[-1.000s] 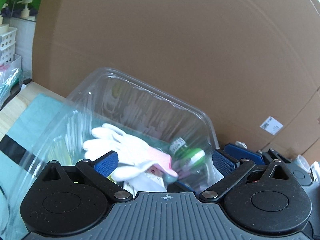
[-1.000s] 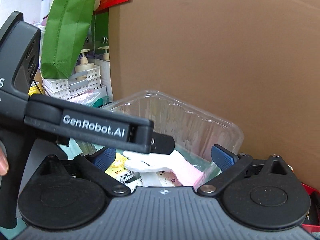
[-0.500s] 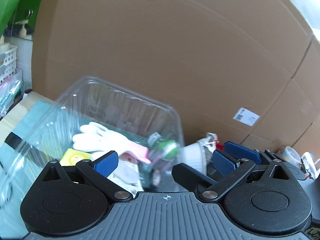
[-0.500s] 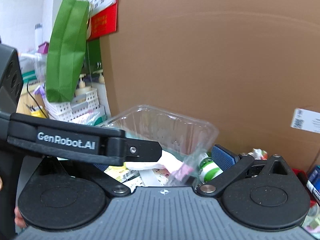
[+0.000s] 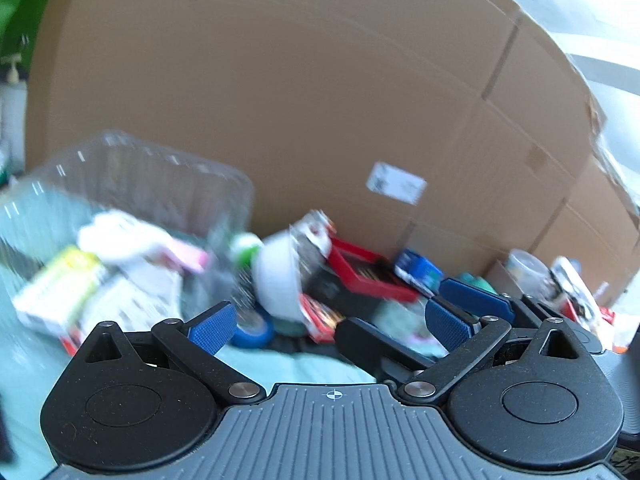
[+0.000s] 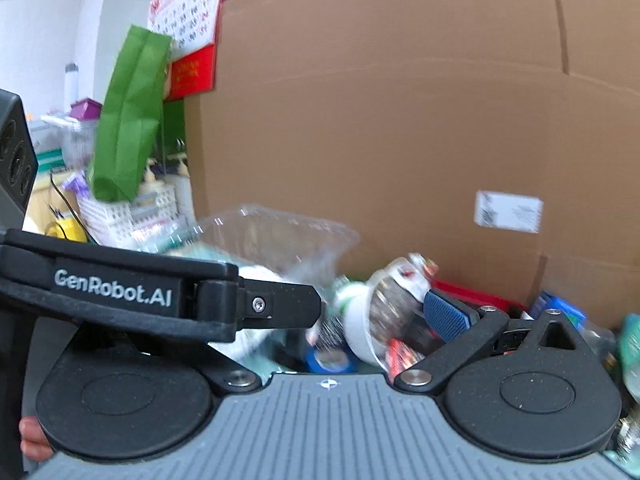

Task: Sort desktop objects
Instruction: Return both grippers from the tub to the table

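A: Left gripper (image 5: 327,324), right gripper (image 6: 340,320): holding anything?
B: No, both spread wide, empty. The clear plastic tray (image 5: 132,172) sits left; a white bowl (image 5: 276,284) lies tipped beside it.

Clear glossy plastic container (image 5: 132,172); matt brown corrugated cardboard box (image 6: 400,120) behind; white glossy plastic bowl (image 5: 278,280); gripper (image 5: 326,322) pads (image 5: 210,328) blue, textured rubber-like.
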The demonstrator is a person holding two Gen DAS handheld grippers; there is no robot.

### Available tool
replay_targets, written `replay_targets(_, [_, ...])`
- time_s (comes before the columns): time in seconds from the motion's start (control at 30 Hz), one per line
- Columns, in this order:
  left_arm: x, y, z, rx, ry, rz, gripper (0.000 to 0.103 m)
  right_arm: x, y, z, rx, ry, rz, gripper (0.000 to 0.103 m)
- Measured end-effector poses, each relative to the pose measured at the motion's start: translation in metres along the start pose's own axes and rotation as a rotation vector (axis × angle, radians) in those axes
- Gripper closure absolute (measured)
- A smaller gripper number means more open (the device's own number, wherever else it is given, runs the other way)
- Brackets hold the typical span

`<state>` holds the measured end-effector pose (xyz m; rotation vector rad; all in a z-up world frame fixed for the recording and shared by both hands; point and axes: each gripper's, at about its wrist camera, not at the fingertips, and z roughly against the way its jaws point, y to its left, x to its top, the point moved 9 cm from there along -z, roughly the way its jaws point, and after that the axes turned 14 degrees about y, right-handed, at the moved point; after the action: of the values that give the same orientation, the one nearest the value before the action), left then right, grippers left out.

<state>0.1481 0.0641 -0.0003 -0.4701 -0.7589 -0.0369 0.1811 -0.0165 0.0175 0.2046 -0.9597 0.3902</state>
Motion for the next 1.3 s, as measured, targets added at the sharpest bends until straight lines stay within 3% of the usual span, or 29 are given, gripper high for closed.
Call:
replay_targets(0.2, [-0.040,-0.025,-0.035,-0.027,0.050,-0.023,0.000,-0.047,-0.025,0.006,-0.036,0.053,-0.046,0.000])
replay_targets(0.37, [-0.053,-0.029,-0.062,-0.029,0.099,-0.012,0.000,-0.076,-0.051,0.006,-0.062,0.082,-0.122,0.000])
replay_targets(0.57, [-0.042,-0.028,-0.088,0.001,0.098,-0.027,0.002,-0.088,-0.075,-0.005,-0.053,0.097,-0.193,0.000])
replay_targets(0.73, [-0.029,-0.023,-0.115,0.001,0.119,-0.031,0.016,-0.094,-0.093,-0.028,-0.043,0.130,-0.217,0.001])
replay_targets(1.07, [-0.011,0.004,-0.172,0.029,0.187,0.030,0.023,-0.094,-0.119,-0.087,0.014,0.210,-0.239,0.013])
replay_targets(1.3, [0.001,0.008,-0.189,0.047,0.185,-0.004,0.028,-0.091,-0.128,-0.118,0.030,0.243,-0.230,0.020])
